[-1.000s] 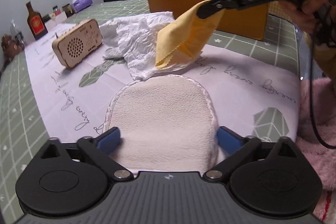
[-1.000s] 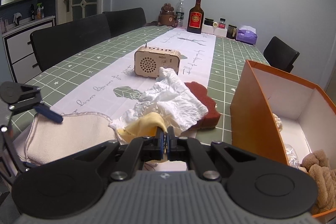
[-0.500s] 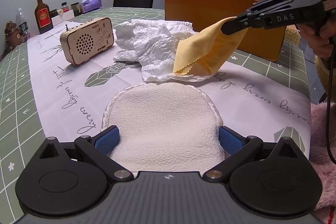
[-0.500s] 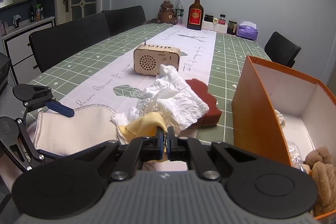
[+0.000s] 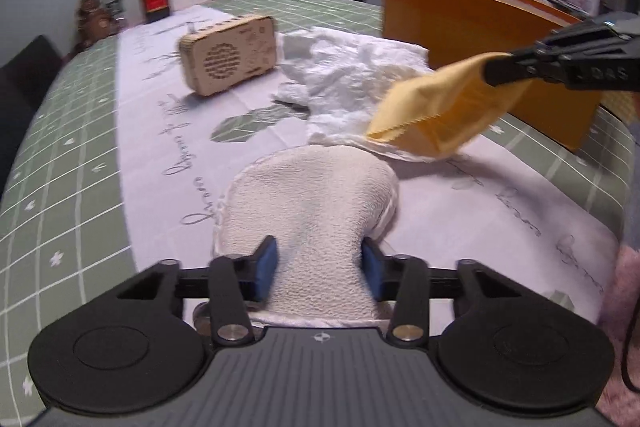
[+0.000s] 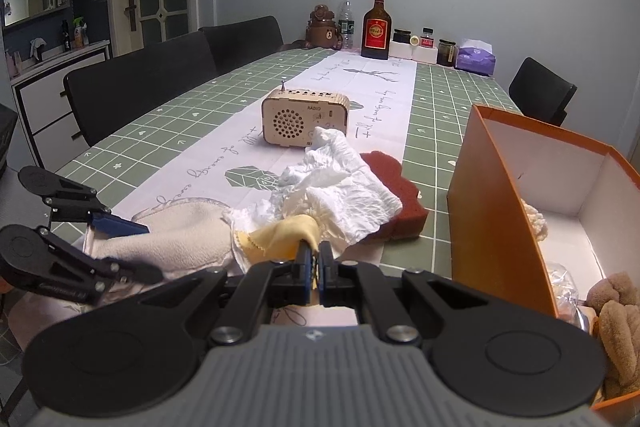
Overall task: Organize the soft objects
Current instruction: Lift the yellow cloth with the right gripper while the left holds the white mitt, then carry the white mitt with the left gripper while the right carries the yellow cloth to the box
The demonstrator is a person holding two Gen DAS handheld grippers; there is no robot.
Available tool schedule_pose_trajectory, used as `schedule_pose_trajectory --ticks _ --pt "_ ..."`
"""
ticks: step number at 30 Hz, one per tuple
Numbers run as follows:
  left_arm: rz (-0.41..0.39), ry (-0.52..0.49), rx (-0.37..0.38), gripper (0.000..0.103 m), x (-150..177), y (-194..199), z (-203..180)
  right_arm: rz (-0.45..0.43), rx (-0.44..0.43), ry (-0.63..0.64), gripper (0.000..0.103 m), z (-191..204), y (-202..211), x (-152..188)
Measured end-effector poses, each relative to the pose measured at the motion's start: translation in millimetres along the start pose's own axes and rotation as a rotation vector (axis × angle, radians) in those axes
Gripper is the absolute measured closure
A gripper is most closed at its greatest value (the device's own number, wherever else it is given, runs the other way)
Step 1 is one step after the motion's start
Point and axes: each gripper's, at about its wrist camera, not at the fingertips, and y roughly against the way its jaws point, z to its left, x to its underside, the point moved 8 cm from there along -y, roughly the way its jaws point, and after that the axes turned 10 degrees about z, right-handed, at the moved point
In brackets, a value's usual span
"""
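The left tool [image 5: 318, 269] sat low at the near edge of the surface [image 5: 72, 163], its blue pads [image 5: 265, 267] pressed against both sides of a cream terry cloth [image 5: 312, 195], which bunched narrow between them; it was clenched on that cloth. The rest of the cloth spread forward from the pads along the white runner [image 5: 500, 203], its far rounded end touching a crumpled white tissue [image 5: 352, 83].

The right tool [image 6: 314, 261] was clamped on a yellow cloth [image 6: 280, 237], with only a thin sliver of fabric showing between its closed pads. In the left wrist view the same tool [image 5: 496, 73] reached in from the right side, and the yellow cloth [image 5: 440, 115] hung from its tip, lifted clear of the runner, its zigzag edge drooping just over the near edge of the tissue.

Behind the tissue [image 6: 340, 191] lay a dark red sponge [image 6: 396, 195], partly covered by it. Toward the middle of the surface stood a wooden radio [image 6: 304, 117]. An orange box [image 6: 496, 203] stood at the right side of the surface, just beside the sponge, with brown plush pieces [image 6: 616, 315] inside its near corner.
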Motion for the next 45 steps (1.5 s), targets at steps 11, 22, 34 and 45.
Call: schedule_pose_trajectory --ticks 11,22,34,45 --pt "-0.109 -0.072 -0.262 0.084 16.0 16.4 -36.9 -0.048 -0.031 0.012 0.103 0.8 20.0 -1.8" --pt "-0.214 0.154 -0.286 0.084 12.0 65.9 -48.3 -0.090 -0.057 -0.009 0.103 -7.0 43.6 -2.0" --pt "-0.410 0.239 -0.192 0.084 -61.7 116.4 -79.8 -0.194 -0.093 -0.066 0.103 -33.9 92.5 -21.6" --pt "-0.431 0.198 -0.124 0.084 -151.8 106.4 -111.8 -0.265 0.050 -0.133 0.103 -106.1 134.0 -50.3"
